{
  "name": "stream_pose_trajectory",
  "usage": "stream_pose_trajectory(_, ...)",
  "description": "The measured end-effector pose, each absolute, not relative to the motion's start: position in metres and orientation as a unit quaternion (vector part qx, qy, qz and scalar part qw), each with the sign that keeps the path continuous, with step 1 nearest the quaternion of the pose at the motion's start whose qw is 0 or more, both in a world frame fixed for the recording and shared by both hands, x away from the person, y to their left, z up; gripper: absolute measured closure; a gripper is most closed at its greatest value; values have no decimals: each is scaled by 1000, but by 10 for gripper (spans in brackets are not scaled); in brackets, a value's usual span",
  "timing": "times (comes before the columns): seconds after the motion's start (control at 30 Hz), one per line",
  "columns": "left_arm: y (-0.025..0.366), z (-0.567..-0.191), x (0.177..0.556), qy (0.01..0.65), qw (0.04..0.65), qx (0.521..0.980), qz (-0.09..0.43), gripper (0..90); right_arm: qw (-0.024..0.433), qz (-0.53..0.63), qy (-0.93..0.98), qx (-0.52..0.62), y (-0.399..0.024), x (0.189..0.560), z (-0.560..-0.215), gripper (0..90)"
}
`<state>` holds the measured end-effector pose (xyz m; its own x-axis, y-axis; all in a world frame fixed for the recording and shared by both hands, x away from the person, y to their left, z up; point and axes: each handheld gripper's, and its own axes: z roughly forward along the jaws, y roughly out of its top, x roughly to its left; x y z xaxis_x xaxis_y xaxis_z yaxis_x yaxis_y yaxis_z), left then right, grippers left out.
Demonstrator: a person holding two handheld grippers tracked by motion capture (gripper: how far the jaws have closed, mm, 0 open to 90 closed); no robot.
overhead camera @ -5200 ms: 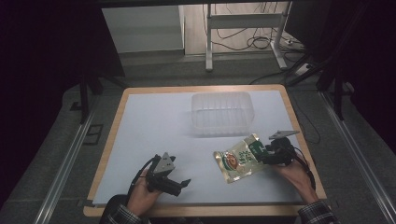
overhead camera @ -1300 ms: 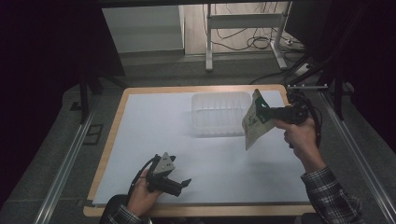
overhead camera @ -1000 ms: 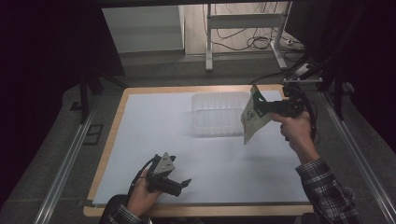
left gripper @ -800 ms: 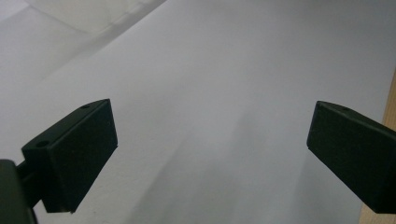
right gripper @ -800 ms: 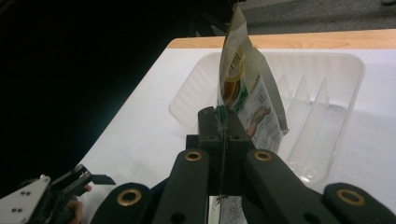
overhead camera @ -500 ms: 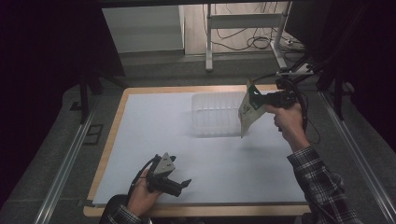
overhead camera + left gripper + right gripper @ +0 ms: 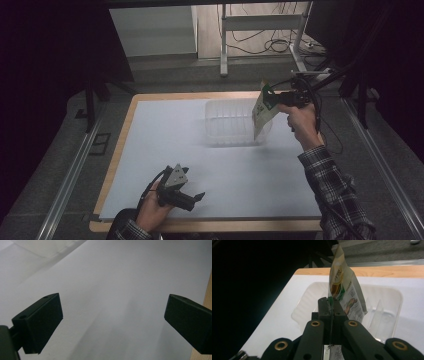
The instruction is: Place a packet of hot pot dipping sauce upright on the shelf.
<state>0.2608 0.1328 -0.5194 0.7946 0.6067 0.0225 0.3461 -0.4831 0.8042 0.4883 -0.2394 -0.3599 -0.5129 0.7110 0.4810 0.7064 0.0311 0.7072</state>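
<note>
Right claw (image 7: 331, 305) clamped on snack pouch (image 7: 342, 287) above clear tray (image 7: 232, 122) | left claw (image 7: 112, 320) wide apart, empty

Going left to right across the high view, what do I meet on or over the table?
Left gripper resting near the front edge → clear plastic container toward the back → snack pouch hanging at the container's right end → right gripper clamping the pouch's top.

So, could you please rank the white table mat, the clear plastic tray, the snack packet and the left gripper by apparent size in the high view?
1. White table mat, by far the largest.
2. Clear plastic tray.
3. Left gripper and snack packet look roughly alike; the packet hangs raised and partly edge-on in the right gripper, so I won't rank them.
</note>
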Motion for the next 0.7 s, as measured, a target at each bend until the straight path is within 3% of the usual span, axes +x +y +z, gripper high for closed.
stream_pose_trajectory(0.37,133,-519,261,280,423,848,154,15,33,483,718,500,-234,507,-360,892)
stream_pose_trajectory(0.7,133,-519,261,279,423,848,153,15,30,479,710,515,-234,518,-371,892)
